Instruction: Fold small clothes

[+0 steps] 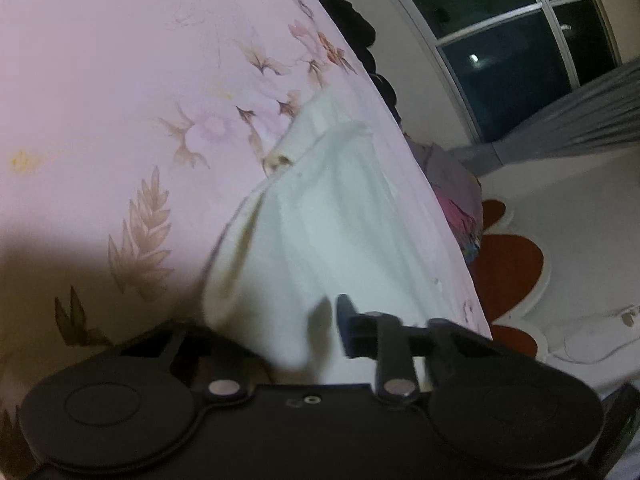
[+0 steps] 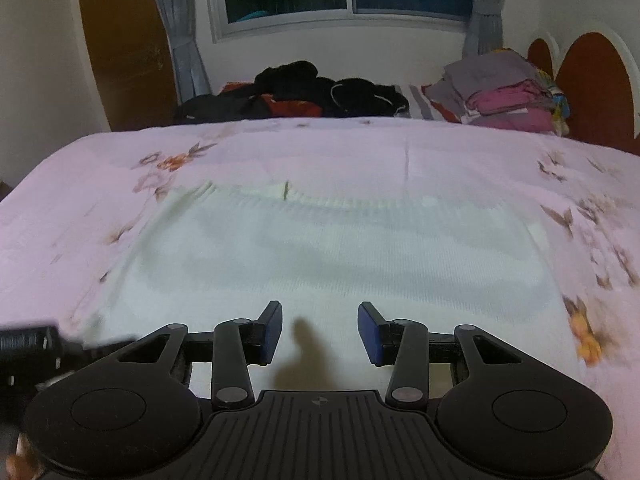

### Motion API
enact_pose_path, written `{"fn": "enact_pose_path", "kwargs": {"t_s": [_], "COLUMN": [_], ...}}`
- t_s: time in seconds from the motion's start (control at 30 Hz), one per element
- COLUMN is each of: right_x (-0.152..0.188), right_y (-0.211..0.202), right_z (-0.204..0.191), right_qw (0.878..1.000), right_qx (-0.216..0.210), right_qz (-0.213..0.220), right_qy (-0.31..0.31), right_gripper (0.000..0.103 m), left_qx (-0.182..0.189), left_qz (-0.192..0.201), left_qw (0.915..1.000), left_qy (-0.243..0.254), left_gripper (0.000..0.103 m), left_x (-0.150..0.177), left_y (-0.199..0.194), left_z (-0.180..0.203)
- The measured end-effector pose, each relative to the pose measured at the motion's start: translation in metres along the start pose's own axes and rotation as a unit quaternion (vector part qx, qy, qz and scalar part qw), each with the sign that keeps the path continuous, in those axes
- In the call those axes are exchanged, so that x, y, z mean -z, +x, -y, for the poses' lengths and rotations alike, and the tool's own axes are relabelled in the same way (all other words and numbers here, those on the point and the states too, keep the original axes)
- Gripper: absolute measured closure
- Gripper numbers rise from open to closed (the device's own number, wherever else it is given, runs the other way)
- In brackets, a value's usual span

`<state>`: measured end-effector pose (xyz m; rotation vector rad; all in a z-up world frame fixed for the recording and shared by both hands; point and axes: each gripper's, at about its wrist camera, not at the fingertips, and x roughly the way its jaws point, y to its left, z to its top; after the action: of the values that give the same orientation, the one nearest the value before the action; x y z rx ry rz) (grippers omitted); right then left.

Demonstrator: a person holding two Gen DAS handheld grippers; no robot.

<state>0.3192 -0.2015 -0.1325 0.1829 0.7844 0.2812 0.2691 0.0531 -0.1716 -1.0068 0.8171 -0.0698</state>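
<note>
Softly bunched, white knit garment [image 1: 320,216] fills left claw [image 1: 312,332].

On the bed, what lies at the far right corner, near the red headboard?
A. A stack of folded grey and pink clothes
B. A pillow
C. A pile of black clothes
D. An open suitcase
A: the right wrist view shows the stack of folded grey and pink clothes beside the red headboard; the black clothes lie further left.
</note>
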Motion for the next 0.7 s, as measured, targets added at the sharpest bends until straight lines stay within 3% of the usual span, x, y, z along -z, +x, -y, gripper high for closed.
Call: {"fn": "enact_pose_path", "kwargs": {"t_s": [0.1,0.17,0.23,0.37,0.43,0.53,0.7], "right_x": [-0.002,0.007,0.011,0.012,0.020,0.014,0.011], "right_y": [0.017,0.035,0.035,0.032,0.037,0.040,0.033], "right_z": [0.002,0.003,-0.002,0.003,-0.003,0.004,0.009], "right_qw": [1.000,0.999,0.998,0.999,0.996,0.997,0.998], "right_qx": [-0.001,0.005,0.011,0.007,0.016,0.003,-0.014], "right_qz": [-0.003,-0.027,-0.017,-0.009,-0.001,-0.009,-0.002], "right_qy": [-0.009,-0.029,-0.061,-0.050,-0.092,-0.073,-0.055], "right_gripper": [0.060,0.060,0.060,0.060,0.060,0.060,0.060], "left_qx": [-0.006,-0.010,-0.016,-0.022,-0.025,-0.023,-0.023], "left_qz": [0.013,0.019,0.029,0.036,0.038,0.045,0.068], "left_qw": [0.9999,0.9997,0.9992,0.9986,0.9985,0.9983,0.9941], "left_qy": [0.006,0.009,0.023,0.032,0.029,0.029,0.081], "left_gripper": [0.094,0.095,0.095,0.095,0.095,0.096,0.096], "left_x": [0.000,0.001,0.001,0.002,0.001,0.004,0.006], "left_y": [0.000,0.000,-0.002,-0.003,-0.001,-0.006,-0.014], "left_z": [0.000,0.002,0.006,0.011,0.012,0.016,0.044]}}
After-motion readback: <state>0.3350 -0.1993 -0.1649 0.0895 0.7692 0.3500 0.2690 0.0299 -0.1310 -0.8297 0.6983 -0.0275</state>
